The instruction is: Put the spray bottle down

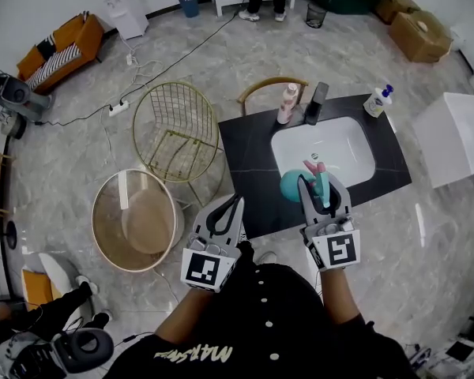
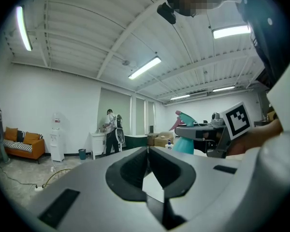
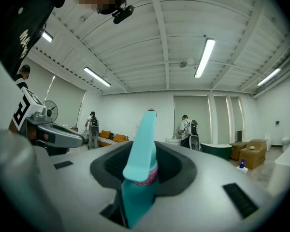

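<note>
A teal spray bottle point(image 1: 291, 186) with a pink trigger hangs over the front edge of the white sink point(image 1: 344, 144), and my right gripper point(image 1: 317, 181) is shut on its neck. In the right gripper view the bottle point(image 3: 137, 178) stands upright between the jaws, with its nozzle head above them. My left gripper point(image 1: 237, 201) is shut and holds nothing, its tips over the front left edge of the black counter point(image 1: 245, 152). The left gripper view shows the closed left gripper point(image 2: 147, 150), with the bottle point(image 2: 184, 143) off to its right in the other gripper.
On the counter's far side stand a pink bottle point(image 1: 287, 103), a black faucet point(image 1: 317, 103) and a pump soap bottle point(image 1: 378, 101). A gold wire chair point(image 1: 178, 133) and a round glass table point(image 1: 134, 219) are to the left. A white box point(image 1: 454, 136) stands to the right.
</note>
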Demonstrator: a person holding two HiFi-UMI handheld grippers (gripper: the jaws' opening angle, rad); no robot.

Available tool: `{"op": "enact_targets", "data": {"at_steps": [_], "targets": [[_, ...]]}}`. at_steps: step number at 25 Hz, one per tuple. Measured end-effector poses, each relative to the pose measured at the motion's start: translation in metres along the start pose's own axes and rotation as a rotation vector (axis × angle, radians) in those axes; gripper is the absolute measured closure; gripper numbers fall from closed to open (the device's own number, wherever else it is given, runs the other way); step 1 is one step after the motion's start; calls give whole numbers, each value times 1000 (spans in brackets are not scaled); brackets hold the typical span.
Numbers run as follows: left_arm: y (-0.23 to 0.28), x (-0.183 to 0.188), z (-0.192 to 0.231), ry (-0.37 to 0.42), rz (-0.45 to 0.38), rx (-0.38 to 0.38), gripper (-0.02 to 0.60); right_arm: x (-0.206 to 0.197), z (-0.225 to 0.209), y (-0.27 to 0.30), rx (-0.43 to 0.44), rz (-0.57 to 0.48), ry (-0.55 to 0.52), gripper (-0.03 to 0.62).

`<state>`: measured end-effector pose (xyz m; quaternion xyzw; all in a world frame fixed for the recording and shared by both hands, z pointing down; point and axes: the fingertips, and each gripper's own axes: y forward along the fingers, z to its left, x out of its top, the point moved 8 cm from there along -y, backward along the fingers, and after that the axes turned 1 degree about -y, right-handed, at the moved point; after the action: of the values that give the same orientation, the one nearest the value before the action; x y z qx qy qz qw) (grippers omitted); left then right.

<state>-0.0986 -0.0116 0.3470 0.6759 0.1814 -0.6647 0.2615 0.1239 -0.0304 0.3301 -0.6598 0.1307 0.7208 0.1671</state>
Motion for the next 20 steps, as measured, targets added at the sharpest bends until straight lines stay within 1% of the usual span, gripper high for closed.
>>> {"op": "enact_targets", "data": {"at_steps": [4, 8, 11, 16, 18, 20], "targets": [[20, 7, 16, -13, -11, -21, 558, -1, -7, 26, -1, 1, -5, 476], [34, 8, 29, -27, -2, -40, 558, -4, -8, 50, 7, 21, 6, 476], [44, 4, 38, -38, 8, -46, 558, -13, -10, 68, 13, 30, 1, 476], [44, -12, 43, -90, 65, -46, 558, -39, -5, 90, 39, 83, 2, 476], [45, -20, 46, -100, 94, -46, 558, -52, -4, 101, 50, 115, -7, 476], [46, -28, 50, -107, 124, -45, 558, -65, -2, 113, 58, 125, -7, 476]]}}
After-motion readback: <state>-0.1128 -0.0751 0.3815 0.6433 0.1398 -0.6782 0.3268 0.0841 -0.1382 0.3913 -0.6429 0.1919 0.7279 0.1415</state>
